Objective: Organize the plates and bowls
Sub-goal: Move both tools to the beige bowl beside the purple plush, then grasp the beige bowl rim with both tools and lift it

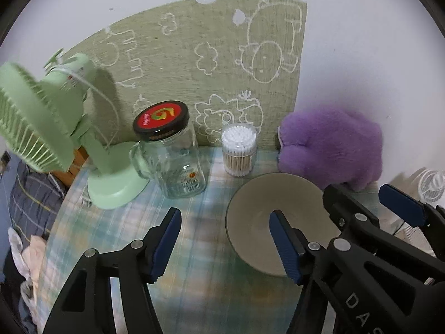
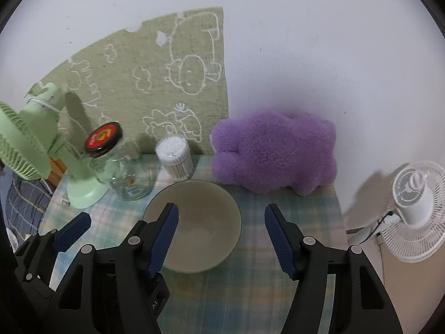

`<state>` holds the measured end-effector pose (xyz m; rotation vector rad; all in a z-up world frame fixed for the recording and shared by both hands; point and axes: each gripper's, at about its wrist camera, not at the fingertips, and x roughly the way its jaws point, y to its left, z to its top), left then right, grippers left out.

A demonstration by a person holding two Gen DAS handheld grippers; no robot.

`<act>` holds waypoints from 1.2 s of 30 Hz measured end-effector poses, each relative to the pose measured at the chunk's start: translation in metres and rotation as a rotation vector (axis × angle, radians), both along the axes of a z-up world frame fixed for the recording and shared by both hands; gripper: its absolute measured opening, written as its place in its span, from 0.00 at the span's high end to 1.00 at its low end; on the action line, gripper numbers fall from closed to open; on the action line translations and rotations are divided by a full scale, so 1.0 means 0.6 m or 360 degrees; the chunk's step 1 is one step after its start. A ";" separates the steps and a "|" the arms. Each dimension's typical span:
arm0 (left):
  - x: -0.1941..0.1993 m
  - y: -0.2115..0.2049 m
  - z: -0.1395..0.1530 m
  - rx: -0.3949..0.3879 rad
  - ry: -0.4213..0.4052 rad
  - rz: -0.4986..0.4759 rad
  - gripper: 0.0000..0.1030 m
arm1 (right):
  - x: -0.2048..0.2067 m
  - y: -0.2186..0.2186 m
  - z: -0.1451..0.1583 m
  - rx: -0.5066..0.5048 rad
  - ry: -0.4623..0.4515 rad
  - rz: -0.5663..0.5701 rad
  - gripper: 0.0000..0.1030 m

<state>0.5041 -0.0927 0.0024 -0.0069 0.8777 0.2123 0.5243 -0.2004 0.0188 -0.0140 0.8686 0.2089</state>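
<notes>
Left wrist view: left hand-held gripper [image 1: 224,243] hung wide open and empty over the checked table [image 1: 116,245], its right finger above the bowl [image 1: 256,214].
Right wrist view: right hand-held gripper [image 2: 221,240] gaped empty, straddling the bowl's right rim; purple plush [image 2: 274,153] sat just behind.
Step in hand: likely approach to the bowl.
Next move: calls for closing on the rim.
</notes>
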 end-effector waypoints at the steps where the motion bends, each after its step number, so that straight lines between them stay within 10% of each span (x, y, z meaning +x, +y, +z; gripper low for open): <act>1: 0.009 -0.001 -0.008 0.0018 0.0004 -0.0006 0.37 | 0.010 -0.001 -0.010 0.0005 0.0008 -0.0008 0.36; 19: 0.077 0.005 -0.121 -0.0021 0.0231 -0.0023 0.80 | 0.082 0.005 -0.134 0.0010 0.0169 -0.0040 0.73; 36: 0.066 -0.010 -0.106 0.0026 0.0227 -0.0042 0.81 | 0.075 -0.006 -0.128 0.0014 0.0213 -0.0064 0.80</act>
